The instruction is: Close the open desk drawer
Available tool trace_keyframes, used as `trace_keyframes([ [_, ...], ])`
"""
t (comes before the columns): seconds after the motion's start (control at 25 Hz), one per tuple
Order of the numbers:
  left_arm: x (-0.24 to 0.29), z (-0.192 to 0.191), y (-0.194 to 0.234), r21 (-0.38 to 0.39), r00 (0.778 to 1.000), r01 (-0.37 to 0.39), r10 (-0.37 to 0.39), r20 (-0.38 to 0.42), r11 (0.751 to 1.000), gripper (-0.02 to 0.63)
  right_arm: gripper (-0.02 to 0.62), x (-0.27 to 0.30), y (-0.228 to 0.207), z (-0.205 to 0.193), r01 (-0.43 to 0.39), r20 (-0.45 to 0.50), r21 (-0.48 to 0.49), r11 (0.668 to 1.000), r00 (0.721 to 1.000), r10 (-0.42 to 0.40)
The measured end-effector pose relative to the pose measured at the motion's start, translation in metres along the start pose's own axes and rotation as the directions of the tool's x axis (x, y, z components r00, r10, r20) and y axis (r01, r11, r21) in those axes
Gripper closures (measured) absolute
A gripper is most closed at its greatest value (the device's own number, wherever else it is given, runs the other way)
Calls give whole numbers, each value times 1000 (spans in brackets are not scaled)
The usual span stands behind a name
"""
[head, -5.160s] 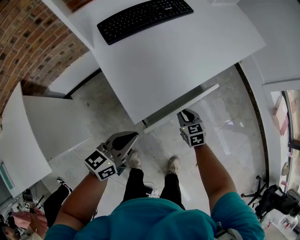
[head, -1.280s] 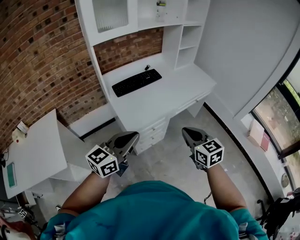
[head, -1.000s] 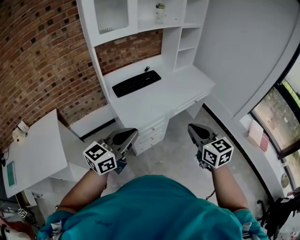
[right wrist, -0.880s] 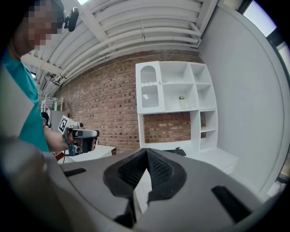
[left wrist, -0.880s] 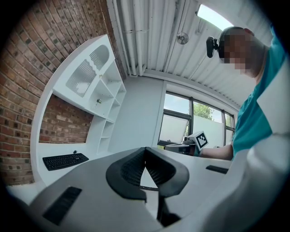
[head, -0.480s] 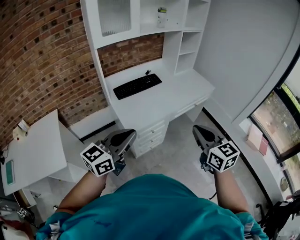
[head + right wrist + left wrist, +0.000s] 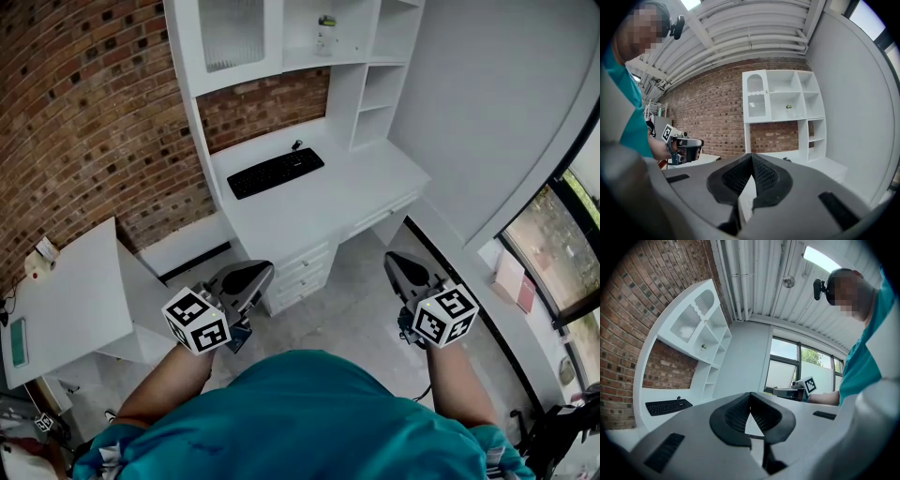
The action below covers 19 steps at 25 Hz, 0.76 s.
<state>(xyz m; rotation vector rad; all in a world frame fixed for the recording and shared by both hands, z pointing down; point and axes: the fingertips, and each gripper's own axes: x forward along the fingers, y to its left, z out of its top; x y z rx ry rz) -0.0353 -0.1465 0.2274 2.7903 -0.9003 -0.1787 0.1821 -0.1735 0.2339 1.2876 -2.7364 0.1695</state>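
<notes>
The white desk stands well ahead of me, under a white shelf unit. Its shallow drawer under the right part of the top looks flush with the desk edge. My left gripper is held in the air in front of the desk, shut and empty. My right gripper hovers to the right at about the same distance, also shut with nothing between its pads. The left gripper and the right gripper each show their jaws meeting at the tips in their own views.
A black keyboard lies on the desk. A stack of small drawers sits below the desk's middle. A white side table stands to the left by the brick wall. Windows run along the right.
Five seconds ago I stood at the desk with the right gripper at the pulled-out drawer's front; now I stand farther back. Over the last second the right gripper drifted slightly right; the left stayed.
</notes>
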Motion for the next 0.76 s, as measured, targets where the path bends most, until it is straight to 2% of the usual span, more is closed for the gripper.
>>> trace_keyframes([
  [0.76,2,-2,7,-16,1000,-7,7,-2,1000,592,575,9,1,4,-23,7,1,1000,1000,23],
])
